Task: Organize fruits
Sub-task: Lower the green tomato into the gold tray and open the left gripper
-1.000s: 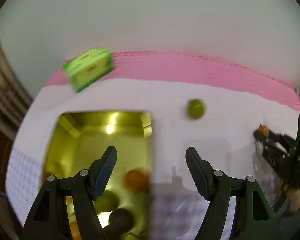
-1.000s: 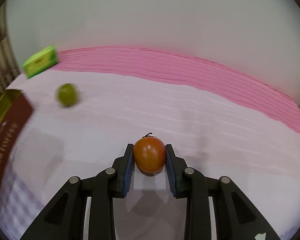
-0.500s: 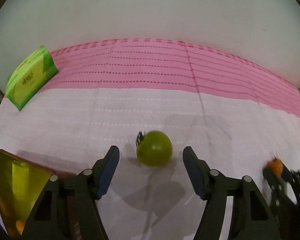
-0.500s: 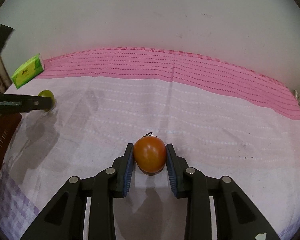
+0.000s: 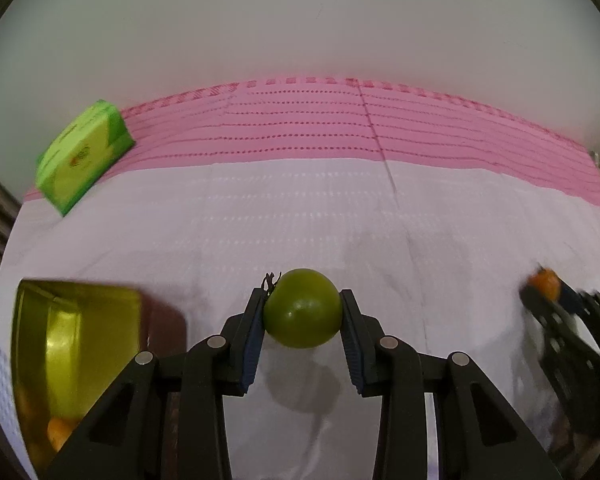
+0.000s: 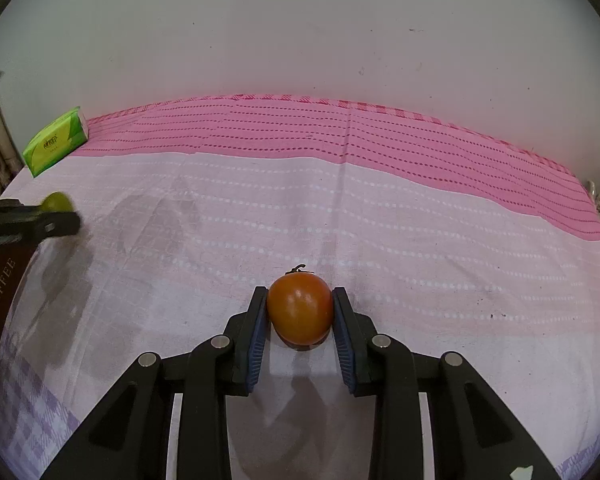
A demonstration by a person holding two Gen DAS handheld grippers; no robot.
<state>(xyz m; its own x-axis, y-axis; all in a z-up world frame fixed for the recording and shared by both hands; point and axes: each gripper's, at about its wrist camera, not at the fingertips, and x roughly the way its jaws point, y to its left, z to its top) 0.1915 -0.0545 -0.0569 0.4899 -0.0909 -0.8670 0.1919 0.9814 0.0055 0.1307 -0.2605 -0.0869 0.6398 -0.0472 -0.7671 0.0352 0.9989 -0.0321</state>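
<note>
Green tomato (image 5: 302, 314) is clamped between the jaws of the left gripper (image 5: 302, 322), above the pink-and-white cloth (image 5: 300, 208). Gold-lined box (image 5: 72, 356) sits left of the jaws, orange fruit inside; green tissue pack (image 5: 85, 156) far left beyond them. Right wrist view: right gripper (image 6: 300, 316) jaws clenched on an orange-red tomato (image 6: 300, 307), on or just above the cloth, cannot tell which.
</note>
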